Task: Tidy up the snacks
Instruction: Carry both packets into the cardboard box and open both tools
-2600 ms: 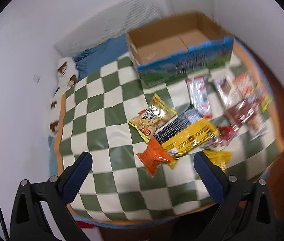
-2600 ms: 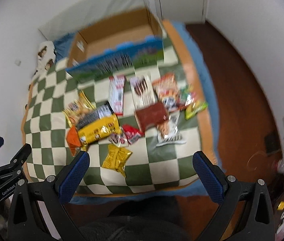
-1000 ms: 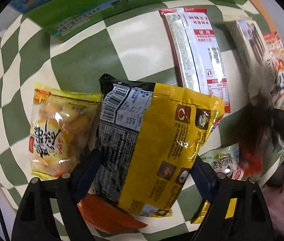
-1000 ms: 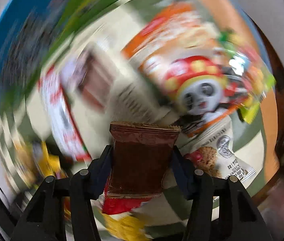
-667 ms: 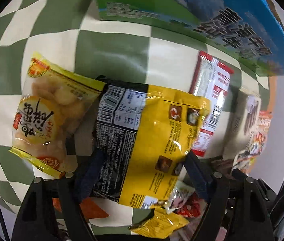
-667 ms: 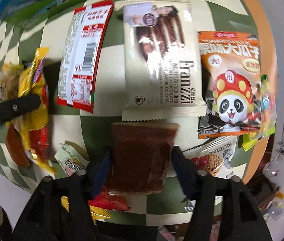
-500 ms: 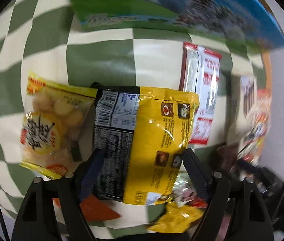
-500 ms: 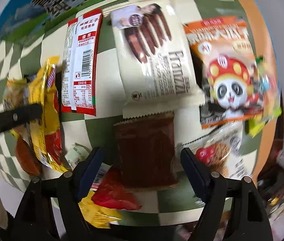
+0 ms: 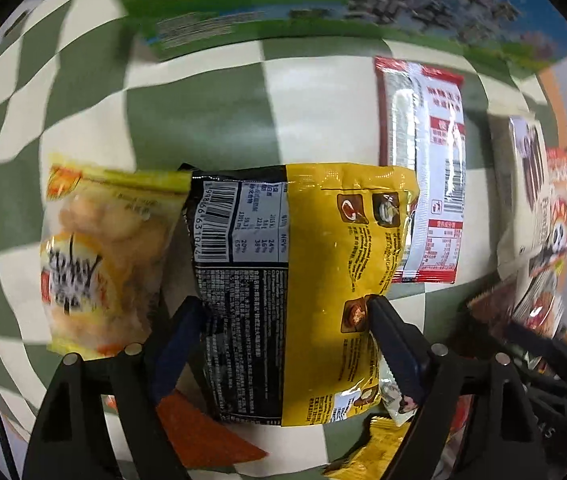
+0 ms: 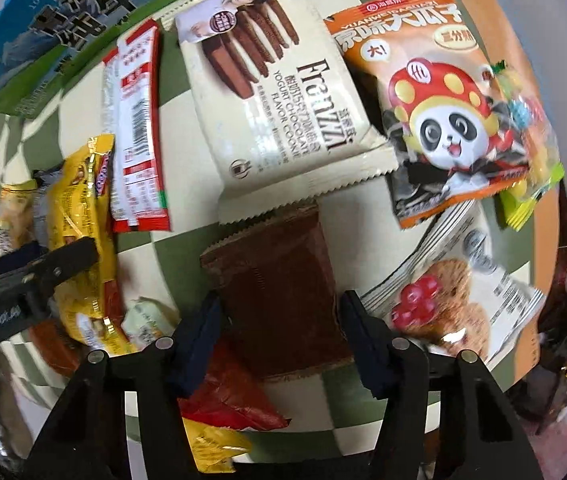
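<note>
A yellow and black snack bag [image 9: 323, 240] hangs between the fingers of my left gripper [image 9: 287, 316]. The pads press its two sides while the jaws are opening slightly. From the right wrist the same bag [image 10: 83, 208] shows edge-on at the left. A brown packet [image 10: 275, 272] lies on the green and cream checked cloth [image 10: 143, 252]. My right gripper [image 10: 279, 312] points down over it, and its jaws are closing, with a pad touching each long side.
A blue and green printed box [image 9: 323, 12] stands at the far edge. Around lie a pale yellow bag [image 9: 103, 260], a red and white packet [image 9: 431, 168], a cream cookie packet [image 10: 283, 92], an orange panda bag [image 10: 435, 100] and a red packet [image 10: 227, 396].
Both grippers came down from high above the cloth onto the snacks. The right gripper held the brown packet, opened wide, then closed in again. The left kept the yellow bag and rolled.
</note>
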Available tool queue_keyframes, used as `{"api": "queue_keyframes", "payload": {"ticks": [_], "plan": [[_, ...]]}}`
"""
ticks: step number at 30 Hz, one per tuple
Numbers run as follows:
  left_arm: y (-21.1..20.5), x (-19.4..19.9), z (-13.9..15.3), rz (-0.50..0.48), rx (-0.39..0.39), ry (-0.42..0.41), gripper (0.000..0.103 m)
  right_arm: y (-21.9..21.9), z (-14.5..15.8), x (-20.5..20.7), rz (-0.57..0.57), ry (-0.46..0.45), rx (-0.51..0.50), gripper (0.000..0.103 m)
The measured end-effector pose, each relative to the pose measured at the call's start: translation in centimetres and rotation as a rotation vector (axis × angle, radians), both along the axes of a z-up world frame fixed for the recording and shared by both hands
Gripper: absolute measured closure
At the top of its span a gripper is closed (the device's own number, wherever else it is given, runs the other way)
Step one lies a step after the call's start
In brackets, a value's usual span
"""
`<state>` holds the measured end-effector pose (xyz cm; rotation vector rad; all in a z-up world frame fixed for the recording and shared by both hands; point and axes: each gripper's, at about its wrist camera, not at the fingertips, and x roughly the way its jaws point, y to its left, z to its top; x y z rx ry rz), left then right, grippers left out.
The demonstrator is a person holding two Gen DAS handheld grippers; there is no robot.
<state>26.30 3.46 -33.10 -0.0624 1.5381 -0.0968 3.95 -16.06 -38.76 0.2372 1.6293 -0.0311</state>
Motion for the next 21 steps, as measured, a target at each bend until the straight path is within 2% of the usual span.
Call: {"api": "queue_keyframes", "payload": {"ticks": [3, 6, 7, 10, 12, 14, 18, 21], "plan": [[1.1, -3.0, 0.8, 0.067, -0.03, 0.001, 0.018, -1.5, 1.4, -0.6, -0.033, -0.003, 0.066, 0.04], [1.2, -4.2, -1.3, 0.06, -0.019, 0.027, 0.014, -2.6, 1.1, -0.4, 0.004, 0.015, 0.054, 0.037], [0.9, -4.2, -2.7, 0.06, -0.02, 0.03, 0.014, -2.8, 1.1, -0.3, 0.015, 0.02, 0.049, 0.036], [1.1, -4.8, -3.8, 0.083, -0.017, 0.035, 0.017, -2.9, 1.0, -0.4, 0.049, 0.026, 0.019, 0.037], [1.0, -5.5, -3.5, 0.089, 0.008, 0.022, 0.017, -3.2, 1.3, -0.5, 0.059, 0.022, -0.009, 0.043], [0.7, -6.7, -3.0, 0.085, 0.037, -0.005, 0.018, -3.6, 1.8, -0.6, 0.06, 0.014, -0.016, 0.044], [-0.1, -9.1, -2.9, 0.091, 0.044, -0.034, 0.018, -4.8, 4.0, -1.1, 0.049, -0.021, 0.02, 0.045], [-0.3, -10.7, -2.3, 0.107, 0.032, -0.056, 0.018, -7.7, 6.6, -1.7, 0.053, -0.046, 0.069, 0.045]]}}
